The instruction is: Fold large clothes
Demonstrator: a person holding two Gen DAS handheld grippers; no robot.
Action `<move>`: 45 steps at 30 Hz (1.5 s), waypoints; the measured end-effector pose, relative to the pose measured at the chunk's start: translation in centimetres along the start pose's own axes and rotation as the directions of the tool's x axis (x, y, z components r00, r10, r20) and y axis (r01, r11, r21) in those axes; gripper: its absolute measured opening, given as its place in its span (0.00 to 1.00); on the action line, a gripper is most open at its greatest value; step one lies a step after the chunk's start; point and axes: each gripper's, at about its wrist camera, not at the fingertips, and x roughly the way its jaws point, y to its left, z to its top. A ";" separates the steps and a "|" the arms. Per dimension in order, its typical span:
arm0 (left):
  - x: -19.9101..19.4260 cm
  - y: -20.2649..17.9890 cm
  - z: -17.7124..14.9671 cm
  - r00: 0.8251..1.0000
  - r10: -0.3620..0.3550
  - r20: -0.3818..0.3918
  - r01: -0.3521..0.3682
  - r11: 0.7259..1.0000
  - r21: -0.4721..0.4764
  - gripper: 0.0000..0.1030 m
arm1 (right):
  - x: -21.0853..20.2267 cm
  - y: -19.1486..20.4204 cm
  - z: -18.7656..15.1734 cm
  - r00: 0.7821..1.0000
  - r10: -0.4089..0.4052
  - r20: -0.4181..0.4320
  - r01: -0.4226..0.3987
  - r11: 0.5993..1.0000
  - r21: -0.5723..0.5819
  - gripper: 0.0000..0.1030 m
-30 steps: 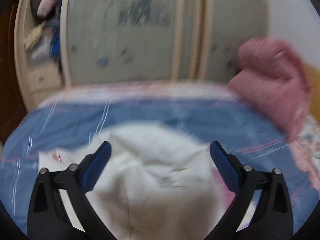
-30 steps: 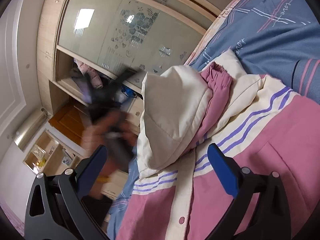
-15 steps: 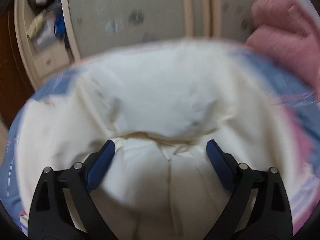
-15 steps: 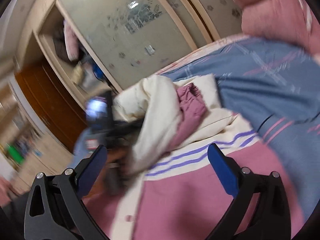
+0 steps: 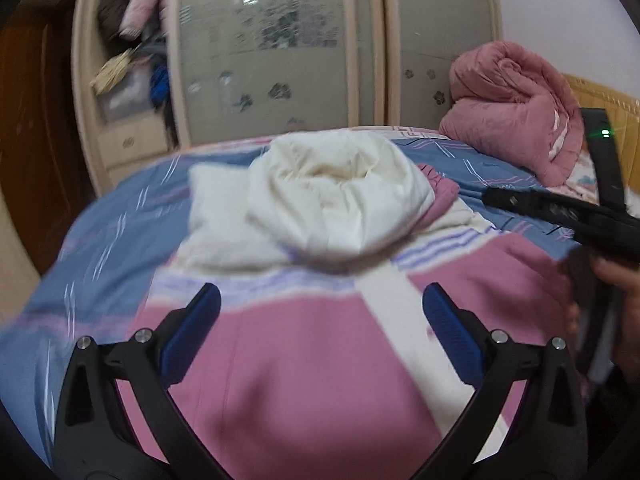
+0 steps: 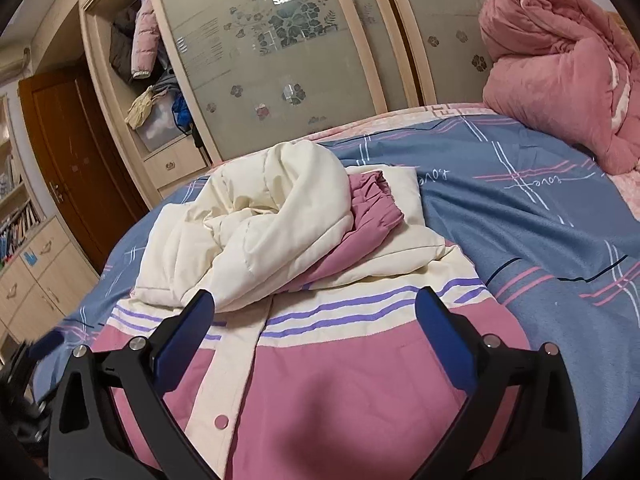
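Step in hand: the cream hood point(image 6: 256, 220) lay bunched on the chest of the jacket point(image 6: 340, 392); I judged that the folding was at an early stage and the hood wanted flattening first.
How to do it well: take the hood by its edge, not by the thick middle, and press it flat on the chest before any side is folded in (padded cloth springs back easily).
Left gripper point(image 5: 320, 332): its jaws were opening, wide apart, nothing between the pads, only the pink front below them.
Right gripper point(image 6: 316, 328): jaws apart and empty, above the striped chest band.
Place of the jacket: spread on the blue bedsheet point(image 6: 540, 220), collar end toward the wardrobe point(image 6: 280, 40).
Look of the jacket: padded, pink body, cream yoke with purple stripes, cream placket with a snap button; one pink cuff point(image 6: 372, 200) showed beside the hood.
Also on the bed: a rolled pink quilt point(image 6: 560, 60), well apart.
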 end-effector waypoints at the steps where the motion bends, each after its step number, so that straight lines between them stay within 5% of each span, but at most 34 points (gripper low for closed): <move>1: -1.0 0.7 -0.8 1.000 0.001 0.000 -0.001 1.000 -0.020 0.98 | -0.2 0.3 -0.2 1.000 -0.006 0.002 0.006 1.000 -0.011 0.98; 8: -4.2 2.6 -5.5 0.993 0.086 0.087 -0.082 0.996 -0.046 0.98 | -2.3 2.1 -2.9 0.999 -0.046 0.012 0.047 0.993 -0.105 0.98; 12: -3.8 3.3 -5.6 0.996 0.080 0.027 -0.078 0.995 -0.067 0.98 | -3.8 2.6 -4.2 0.997 -0.079 0.016 0.081 0.986 -0.146 0.98; 31: -6.8 4.4 -4.8 0.988 0.135 0.073 -0.124 0.983 -0.136 0.98 | -11.7 2.7 -8.8 0.978 -0.190 0.091 0.204 0.960 -0.193 0.99; 45: -4.9 3.3 -5.1 0.985 0.166 0.052 -0.160 0.983 -0.091 0.98 | -10.9 3.4 -9.3 0.982 -0.174 0.079 0.187 0.960 -0.208 0.99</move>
